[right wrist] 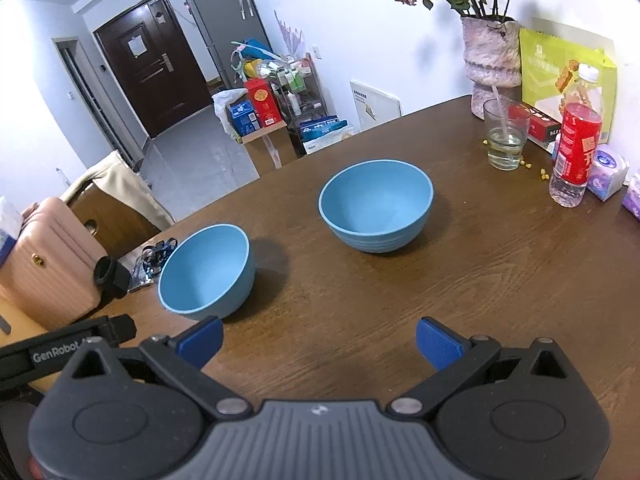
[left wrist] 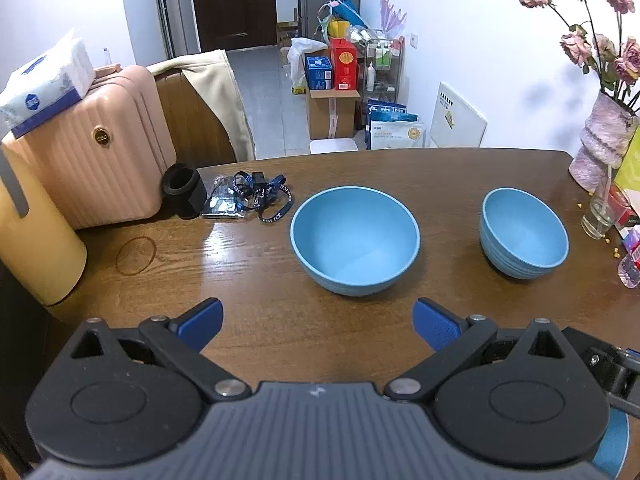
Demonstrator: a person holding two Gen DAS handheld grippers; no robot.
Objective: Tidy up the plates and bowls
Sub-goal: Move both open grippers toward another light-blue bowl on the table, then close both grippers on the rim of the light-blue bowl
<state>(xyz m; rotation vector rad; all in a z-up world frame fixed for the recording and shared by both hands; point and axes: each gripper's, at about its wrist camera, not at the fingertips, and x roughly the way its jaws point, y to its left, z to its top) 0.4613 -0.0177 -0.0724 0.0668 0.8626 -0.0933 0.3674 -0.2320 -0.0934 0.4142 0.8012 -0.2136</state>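
The left gripper (left wrist: 318, 322) hovers level with its blue-padded fingers (left wrist: 202, 322) spread wide, gripping nothing. The right gripper (right wrist: 319, 340) hangs likewise, fingers (right wrist: 440, 344) wide apart and empty.

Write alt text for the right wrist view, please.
Two empty blue bowls, a smooth bowl and a ribbed bowl, stand apart on a brown table; the open right gripper holds nothing.

Sitting apart on the bench (left wrist: 360, 360): larger bowl (left wrist: 355, 240) straight ahead of left tool (left wrist: 318, 322), smaller bowl (left wrist: 523, 233) ahead-right.
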